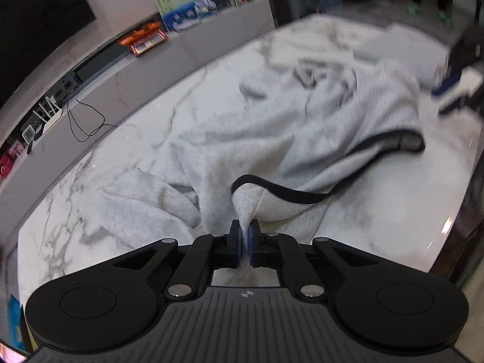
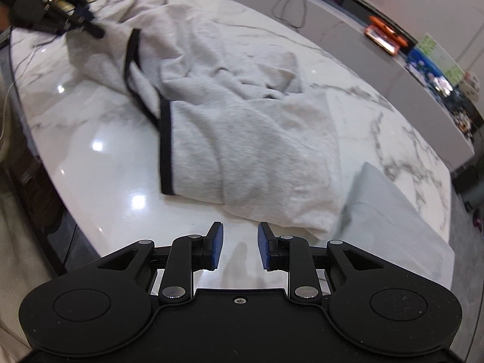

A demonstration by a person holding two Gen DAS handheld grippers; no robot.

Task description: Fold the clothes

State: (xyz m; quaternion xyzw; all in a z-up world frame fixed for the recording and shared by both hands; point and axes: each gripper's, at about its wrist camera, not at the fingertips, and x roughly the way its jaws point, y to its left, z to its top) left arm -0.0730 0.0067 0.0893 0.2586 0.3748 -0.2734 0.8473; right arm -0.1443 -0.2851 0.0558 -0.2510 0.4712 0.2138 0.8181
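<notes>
A light grey garment with black trim (image 1: 272,127) lies rumpled on the white marble table (image 1: 121,157). My left gripper (image 1: 245,233) is shut on a bunched corner of the garment near its black-edged hem and lifts that part up. In the right wrist view the same garment (image 2: 242,139) lies ahead, its black-trimmed edge (image 2: 165,145) facing me. My right gripper (image 2: 240,236) is open and empty, just above the table in front of the garment's near edge. The left gripper (image 2: 69,18) shows blurred at the far left, holding the cloth.
A folded pale grey-blue cloth (image 2: 393,220) lies on the table at my right. A low grey ledge (image 1: 127,69) with an orange scale (image 1: 145,37), boxes and cables runs along the far side. The table's dark edge (image 2: 45,181) drops off at the left.
</notes>
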